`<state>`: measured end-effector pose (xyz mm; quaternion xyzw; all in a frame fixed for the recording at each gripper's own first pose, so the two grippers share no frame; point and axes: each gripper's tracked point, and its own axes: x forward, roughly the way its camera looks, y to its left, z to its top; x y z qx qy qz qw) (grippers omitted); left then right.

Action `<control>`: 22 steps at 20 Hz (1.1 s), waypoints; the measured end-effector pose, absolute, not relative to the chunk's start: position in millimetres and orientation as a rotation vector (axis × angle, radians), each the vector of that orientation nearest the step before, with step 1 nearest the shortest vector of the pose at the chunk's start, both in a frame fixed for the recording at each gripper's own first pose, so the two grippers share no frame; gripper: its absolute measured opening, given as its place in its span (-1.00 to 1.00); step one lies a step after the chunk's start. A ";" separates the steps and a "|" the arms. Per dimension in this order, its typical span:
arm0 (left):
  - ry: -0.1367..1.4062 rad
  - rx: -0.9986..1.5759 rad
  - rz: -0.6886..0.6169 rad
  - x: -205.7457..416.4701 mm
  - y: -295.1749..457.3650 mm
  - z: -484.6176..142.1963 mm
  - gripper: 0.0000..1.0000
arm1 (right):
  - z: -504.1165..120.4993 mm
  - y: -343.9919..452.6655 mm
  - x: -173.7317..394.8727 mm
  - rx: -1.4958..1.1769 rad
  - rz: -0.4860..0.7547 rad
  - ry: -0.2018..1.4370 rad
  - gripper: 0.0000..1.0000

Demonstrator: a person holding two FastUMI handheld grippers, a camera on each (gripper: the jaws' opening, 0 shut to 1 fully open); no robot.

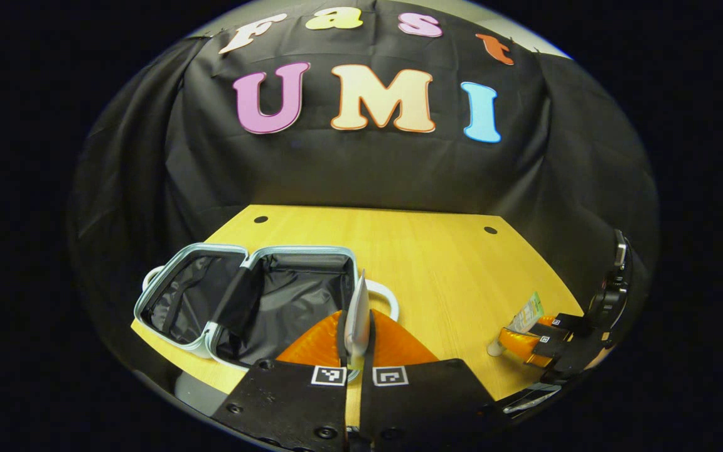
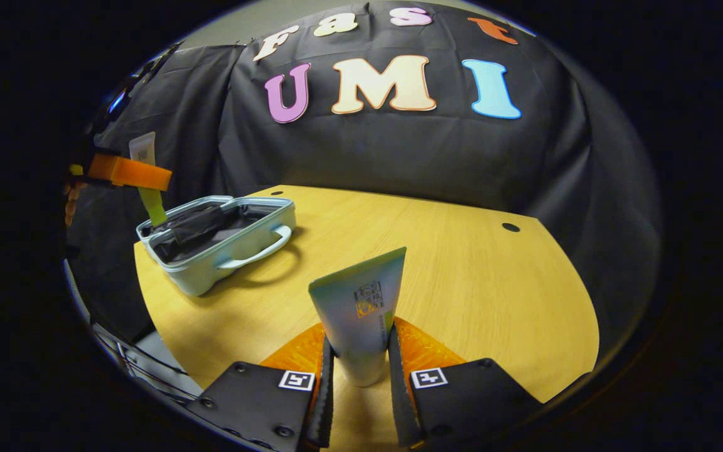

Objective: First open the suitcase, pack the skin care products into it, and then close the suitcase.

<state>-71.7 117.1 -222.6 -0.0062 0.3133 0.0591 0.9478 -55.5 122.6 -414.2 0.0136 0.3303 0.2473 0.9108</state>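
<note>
Pale tube (image 2: 361, 314) (label unreadable)

A wooden table (image 2: 462, 263) is spreading out ahead of the gripper, its light yellow grain catching soft overhead light. Two small dark holes (image 2: 511, 227) are sitting near its far edge, one far left, one far right. Beyond the table a black cloth wall (image 2: 399, 150) is hanging in loose folds, curving round both sides. Above it a pale strip of room wall (image 2: 255, 22) is showing.
</note>
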 end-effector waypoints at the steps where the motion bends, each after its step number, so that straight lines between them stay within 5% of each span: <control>1: 0.650 -0.010 0.136 -74.3 123.8 -226.4 -0.98 | -415.6 122.2 -51.7 0.035 0.510 0.694 -0.39; 12: 0.935 0.002 0.209 -78.6 223.2 -301.1 -0.99 | -348.7 182.3 -24.4 0.202 0.515 0.706 -0.34; 22: 1.112 -0.074 0.068 -58.2 259.9 -362.8 -0.80 | -326.1 320.4 -40.0 0.433 0.575 0.937 -0.35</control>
